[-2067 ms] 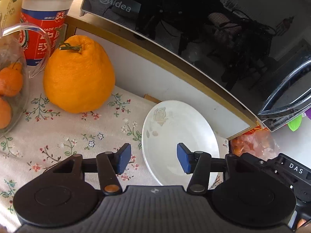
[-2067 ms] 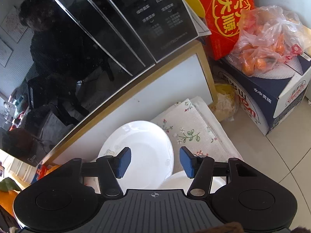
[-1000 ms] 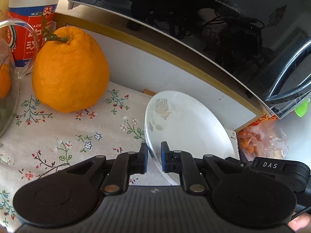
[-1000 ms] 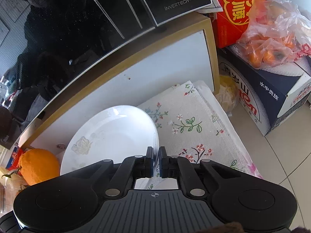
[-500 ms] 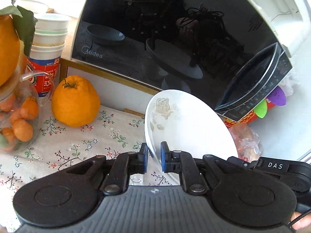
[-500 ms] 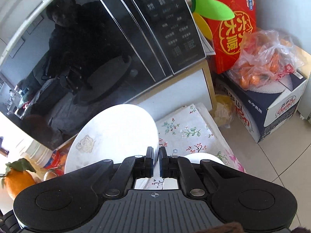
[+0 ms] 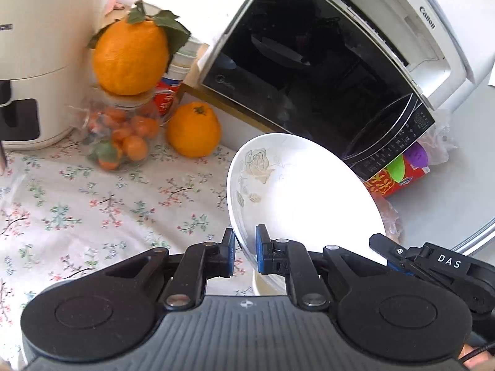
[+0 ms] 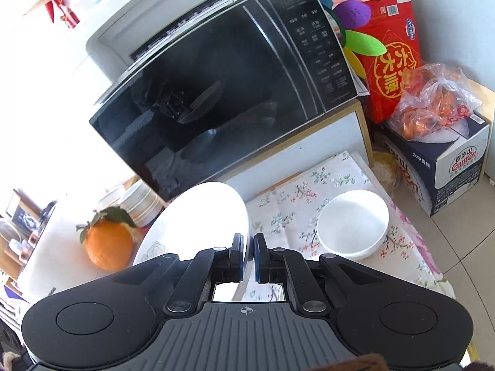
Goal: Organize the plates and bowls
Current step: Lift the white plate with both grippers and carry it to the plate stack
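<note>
While both tools grip the white rose-print plate (image 7: 297, 191) at opposite rim edges, left tool (image 7: 244, 252) and right tool (image 8: 248, 258) each nearly closed on it, the plate sits tilted in the air above the bench (image 7: 92, 204), which carries a floral cloth. On the cloth: a white bowl (image 8: 352, 228) right of the plate, a glass jar of small oranges (image 7: 123, 136) topped by a large leafy citrus, a second large citrus (image 7: 193, 130), and a white appliance at far left. Behind stand a black microwave (image 8: 229, 92) on a white shelf, a Canon printer (image 8: 161, 3) on top, and tiled floor (image 8: 464, 232) with boxes at right.
</note>
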Tool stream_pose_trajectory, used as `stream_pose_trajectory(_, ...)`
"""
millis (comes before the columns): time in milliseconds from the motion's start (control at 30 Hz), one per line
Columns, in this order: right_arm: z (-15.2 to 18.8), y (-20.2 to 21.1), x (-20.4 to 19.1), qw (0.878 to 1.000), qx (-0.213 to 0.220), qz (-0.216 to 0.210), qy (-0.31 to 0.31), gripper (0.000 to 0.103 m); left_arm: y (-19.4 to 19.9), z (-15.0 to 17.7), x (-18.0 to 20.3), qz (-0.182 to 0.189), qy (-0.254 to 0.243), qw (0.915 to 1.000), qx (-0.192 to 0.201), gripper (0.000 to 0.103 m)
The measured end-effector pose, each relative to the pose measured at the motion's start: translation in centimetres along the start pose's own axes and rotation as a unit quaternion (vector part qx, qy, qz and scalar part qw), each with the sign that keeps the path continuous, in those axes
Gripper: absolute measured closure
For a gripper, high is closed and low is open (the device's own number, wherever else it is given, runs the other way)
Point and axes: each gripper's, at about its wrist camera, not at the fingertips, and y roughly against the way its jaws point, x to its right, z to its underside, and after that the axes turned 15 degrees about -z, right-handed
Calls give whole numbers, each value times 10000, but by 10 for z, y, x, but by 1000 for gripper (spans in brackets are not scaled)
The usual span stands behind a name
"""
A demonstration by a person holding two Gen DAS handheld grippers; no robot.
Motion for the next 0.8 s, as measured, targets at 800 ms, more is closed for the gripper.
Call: stream_pose_trajectory(800, 190, -24, -39, 9854, -1673, -151, 277, 91, 44, 78, -146, -756, 112, 9971, 46, 92)
